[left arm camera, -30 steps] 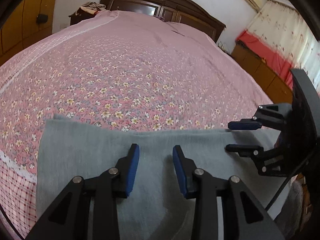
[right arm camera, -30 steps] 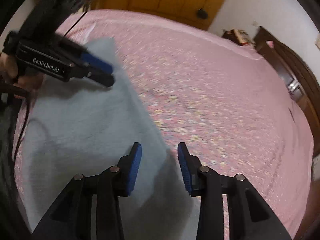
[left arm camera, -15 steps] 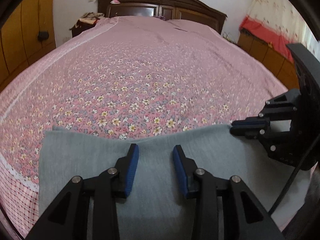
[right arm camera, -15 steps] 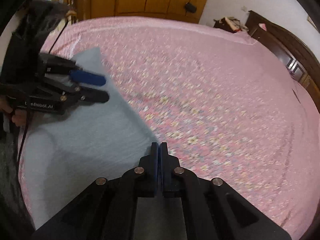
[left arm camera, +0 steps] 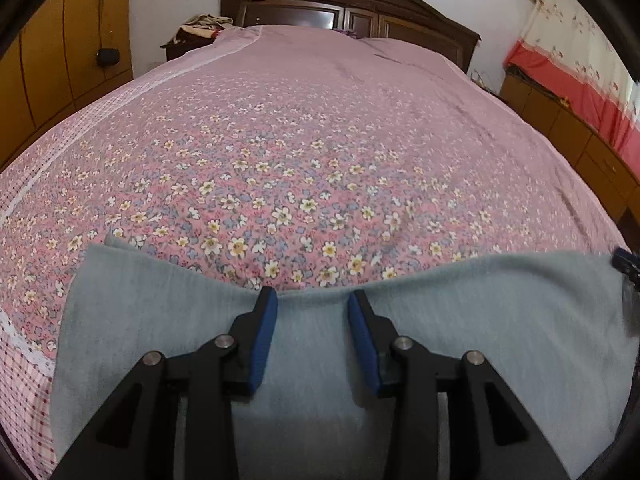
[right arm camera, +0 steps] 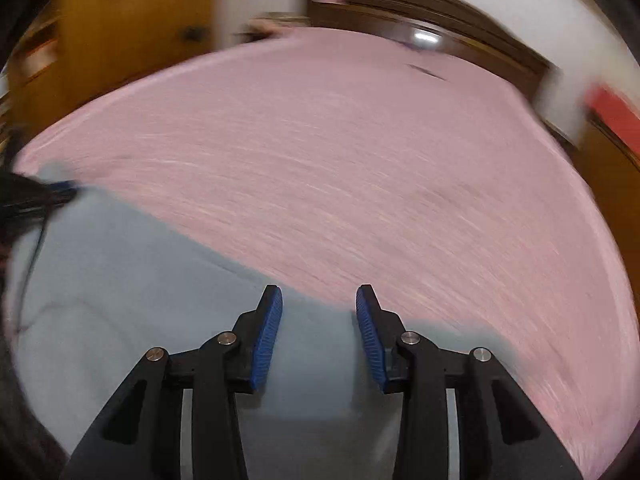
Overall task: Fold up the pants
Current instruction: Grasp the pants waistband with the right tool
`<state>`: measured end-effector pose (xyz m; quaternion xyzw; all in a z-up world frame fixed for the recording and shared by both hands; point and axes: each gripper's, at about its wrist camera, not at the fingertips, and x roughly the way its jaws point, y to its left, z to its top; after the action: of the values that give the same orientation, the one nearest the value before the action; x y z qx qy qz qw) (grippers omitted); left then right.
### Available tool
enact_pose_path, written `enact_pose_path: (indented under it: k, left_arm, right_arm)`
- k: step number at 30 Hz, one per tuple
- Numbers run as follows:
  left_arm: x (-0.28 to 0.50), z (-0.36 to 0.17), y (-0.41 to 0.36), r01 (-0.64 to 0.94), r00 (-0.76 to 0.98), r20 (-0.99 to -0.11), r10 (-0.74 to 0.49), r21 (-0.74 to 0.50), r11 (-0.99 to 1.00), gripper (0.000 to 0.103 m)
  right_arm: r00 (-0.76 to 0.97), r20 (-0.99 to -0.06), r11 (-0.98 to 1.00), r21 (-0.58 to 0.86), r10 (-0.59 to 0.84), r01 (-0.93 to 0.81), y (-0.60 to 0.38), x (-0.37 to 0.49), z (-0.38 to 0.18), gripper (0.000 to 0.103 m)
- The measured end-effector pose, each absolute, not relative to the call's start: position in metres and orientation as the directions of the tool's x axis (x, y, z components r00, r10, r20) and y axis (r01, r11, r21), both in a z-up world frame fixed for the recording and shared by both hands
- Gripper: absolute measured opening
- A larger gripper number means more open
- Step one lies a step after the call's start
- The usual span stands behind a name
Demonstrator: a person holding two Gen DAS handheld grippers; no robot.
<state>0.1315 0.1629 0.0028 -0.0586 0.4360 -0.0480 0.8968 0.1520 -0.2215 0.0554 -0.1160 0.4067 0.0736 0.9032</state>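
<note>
The grey pants (left arm camera: pixel 480 320) lie folded in a flat band across the near edge of the bed, and show blurred in the right wrist view (right arm camera: pixel 132 280). My left gripper (left arm camera: pixel 312 300) is open and empty, its blue pads over the pants' far edge near the middle. My right gripper (right arm camera: pixel 319 296) is open and empty over the pants' far edge at their right end. A bit of the right gripper shows at the right edge of the left wrist view (left arm camera: pixel 626 264). The left gripper shows at the left edge of the right wrist view (right arm camera: pixel 36 196).
The bed has a pink flowered sheet (left arm camera: pixel 300 140) stretching far ahead. A dark wooden headboard (left arm camera: pixel 348 4) stands at the far end. Wooden wardrobes (left arm camera: pixel 60 48) are on the left; low cabinets and a red curtain (left arm camera: pixel 580 92) are on the right.
My right gripper shut half a second ago and has opened again, swinging quickly to the right, out of most of the left wrist view. The left gripper has stayed open over the pants.
</note>
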Motion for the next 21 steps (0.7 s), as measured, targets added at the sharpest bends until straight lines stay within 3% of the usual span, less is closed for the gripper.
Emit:
enact_pose_path:
  k: [2,4,5,9,11,12,14,18,21]
  left_arm:
    - [0.133,0.002,0.163,0.037,0.623,-0.771,-0.134,-0.142,0.989,0.04]
    - [0.134,0.002,0.164,0.04,0.632,-0.764,-0.132,-0.138,0.99,0.04]
    - [0.133,0.0,0.164,0.039,0.635,-0.761,-0.133,-0.14,0.989,0.04]
    - [0.125,0.0,0.162,0.036,0.641,-0.754,-0.145,-0.158,0.987,0.04]
    - [0.124,0.0,0.163,0.036,0.643,-0.752,-0.146,-0.161,0.986,0.04]
    - [0.125,0.0,0.164,0.036,0.643,-0.752,-0.145,-0.16,0.987,0.04]
    - [0.125,0.0,0.164,0.037,0.643,-0.752,-0.146,-0.16,0.987,0.04]
    - [0.12,-0.002,0.166,0.036,0.644,-0.751,-0.148,-0.164,0.986,0.041]
    - [0.119,-0.002,0.165,0.038,0.646,-0.749,-0.147,-0.16,0.986,0.041]
  right_arm:
    - [0.709,-0.705,0.991,-0.103,-0.015,-0.082,-0.27,0.134,0.061,0.043]
    - [0.77,-0.634,0.995,0.008,-0.075,0.103,-0.313,0.115,0.067,0.066]
    - [0.782,-0.619,0.989,0.053,-0.079,0.141,-0.323,0.112,0.067,0.07]
    - [0.795,-0.598,0.958,0.276,0.103,0.083,-0.342,0.122,0.063,0.074]
    - [0.739,-0.642,0.932,0.358,0.207,0.05,-0.345,0.137,0.053,0.066]
    - [0.702,-0.673,0.928,0.37,0.233,0.046,-0.345,0.142,0.047,0.028]
    - [0.667,-0.719,0.949,0.31,0.193,0.059,-0.345,0.142,0.035,0.024]
    - [0.779,-0.624,0.958,0.259,0.069,0.122,-0.357,0.112,0.054,0.022]
    - [0.763,-0.633,0.895,0.404,0.126,0.187,-0.386,0.104,0.044,0.022]
